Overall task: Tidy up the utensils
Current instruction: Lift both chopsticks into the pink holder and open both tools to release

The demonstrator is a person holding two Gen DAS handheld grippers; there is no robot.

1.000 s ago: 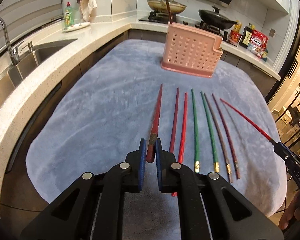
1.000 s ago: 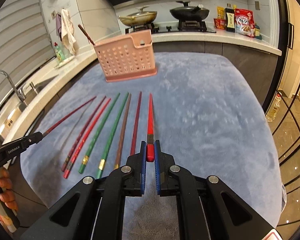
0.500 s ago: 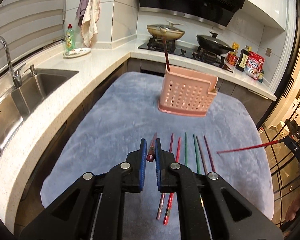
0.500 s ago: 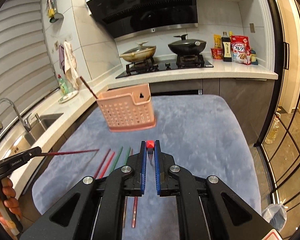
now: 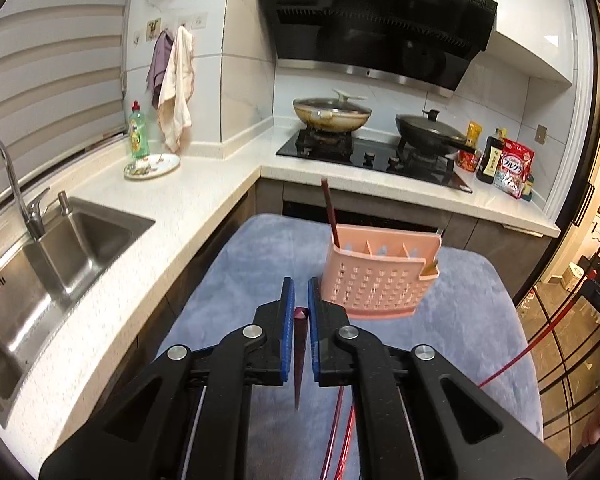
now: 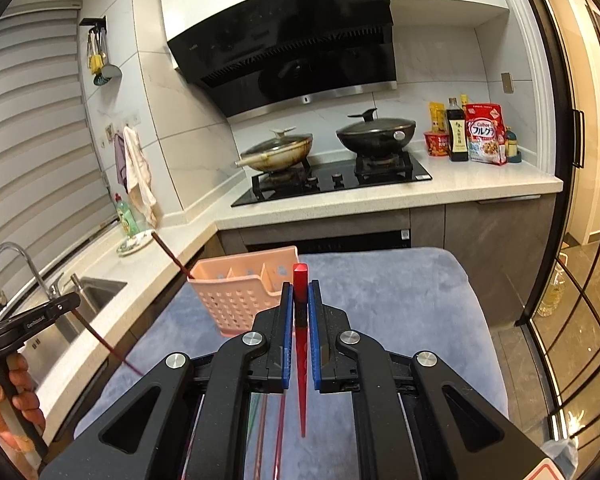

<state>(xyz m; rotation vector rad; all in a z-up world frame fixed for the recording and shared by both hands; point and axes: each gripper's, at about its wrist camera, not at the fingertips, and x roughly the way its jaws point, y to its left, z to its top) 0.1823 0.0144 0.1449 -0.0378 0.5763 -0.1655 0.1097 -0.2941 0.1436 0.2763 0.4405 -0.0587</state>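
Observation:
My left gripper (image 5: 301, 294) is shut on a dark red chopstick (image 5: 299, 356) whose tip hangs down toward the blue-grey mat (image 5: 244, 280). My right gripper (image 6: 301, 296) is shut on a bright red chopstick (image 6: 301, 360), also hanging point down. Both are lifted above the mat, short of the pink perforated utensil basket (image 5: 374, 280) (image 6: 236, 300). One dark chopstick (image 5: 330, 212) stands in the basket's left compartment. More chopsticks (image 5: 340, 432) lie on the mat below, mostly hidden by the grippers. In the right wrist view, the left gripper (image 6: 70, 306) with its chopstick shows at the left edge.
A steel sink (image 5: 40, 264) with a tap lies left along the white counter (image 5: 172, 216). Behind the basket, two pans (image 5: 332, 114) sit on a hob. Bottles and a cereal bag (image 5: 514, 168) stand at the far right. A glass door (image 6: 580, 320) is to the right.
Both grippers rose from the mat, each lifting its chopstick out of the row. The chopsticks now hang tip down, and the basket appears nearer and lower in both views.

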